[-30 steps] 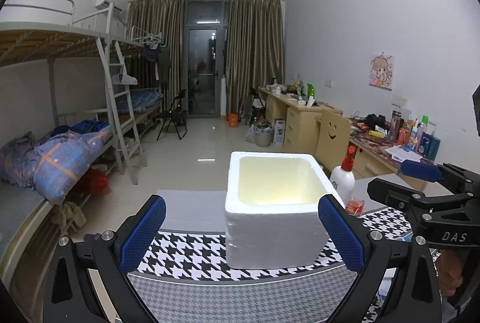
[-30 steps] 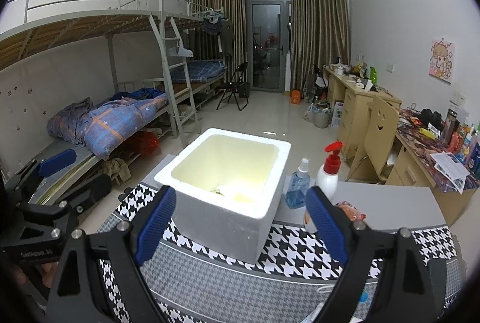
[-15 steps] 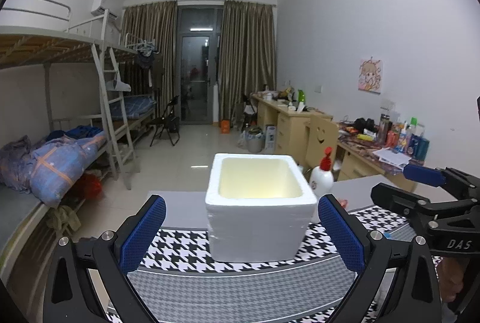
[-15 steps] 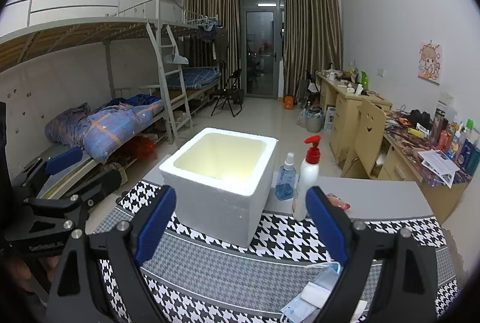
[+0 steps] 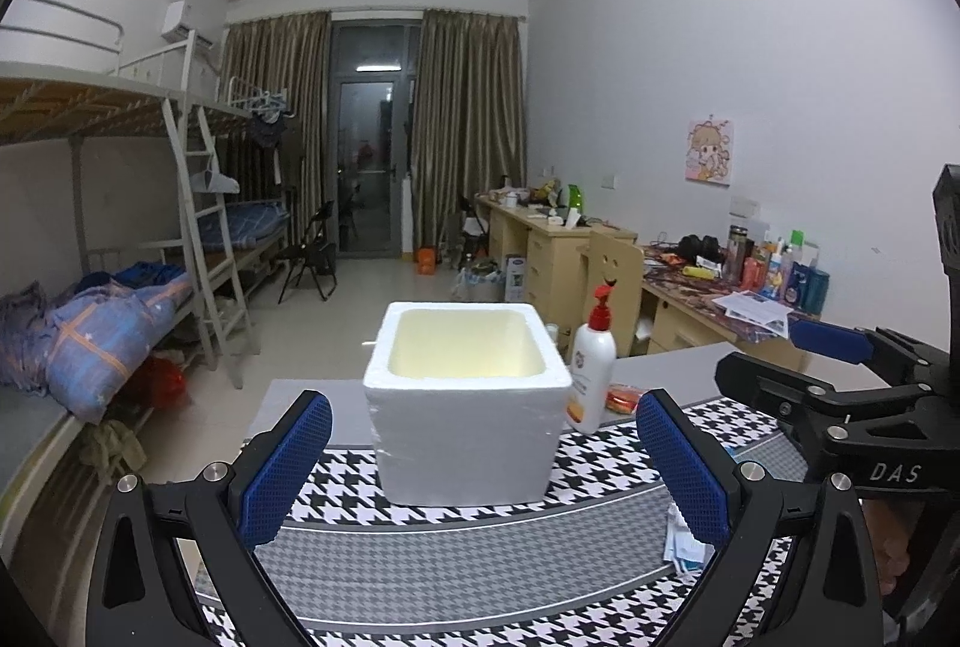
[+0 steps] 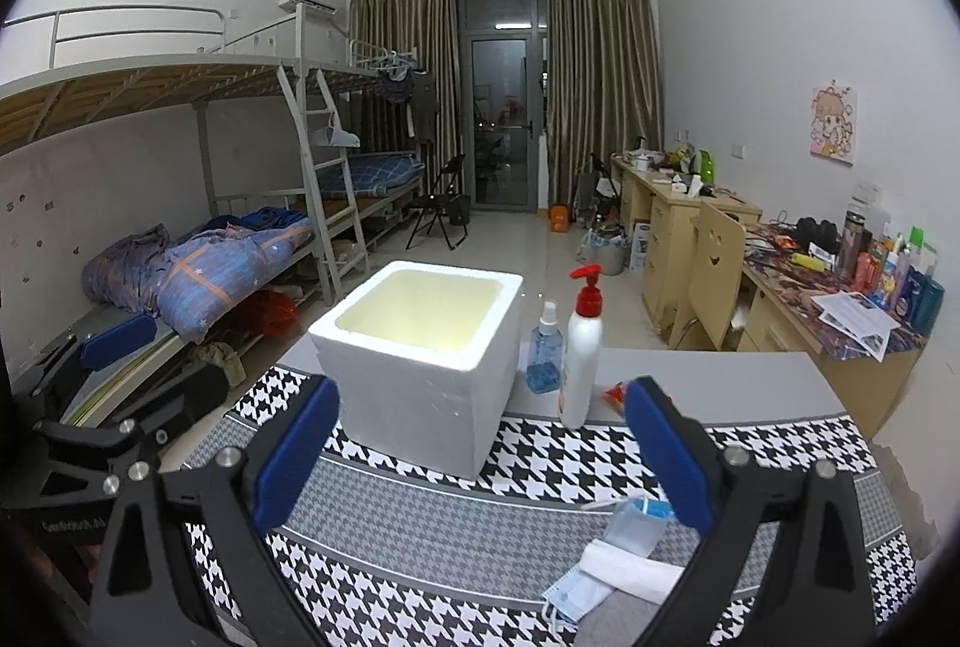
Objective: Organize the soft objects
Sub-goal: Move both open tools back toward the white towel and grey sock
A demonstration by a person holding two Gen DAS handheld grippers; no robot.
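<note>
We note a matt, grainy white foam box (image 6: 420, 353) on a woven houndstooth cloth (image 6: 540, 455). Beside the box stand a glossy white plastic pump bottle (image 6: 581, 353) and a clear blue plastic spray bottle (image 6: 545, 356); nearer lie soft paper-like face masks (image 6: 612, 563).

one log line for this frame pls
left tongs: open, empty | right tongs: opening, empty | foam box: ahead | face masks: on cloth

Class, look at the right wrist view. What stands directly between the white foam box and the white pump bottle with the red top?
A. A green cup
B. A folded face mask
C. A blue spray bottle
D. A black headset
C. The small blue spray bottle stands between the foam box and the pump bottle, on the bare grey tabletop behind the houndstooth cloth.
</note>
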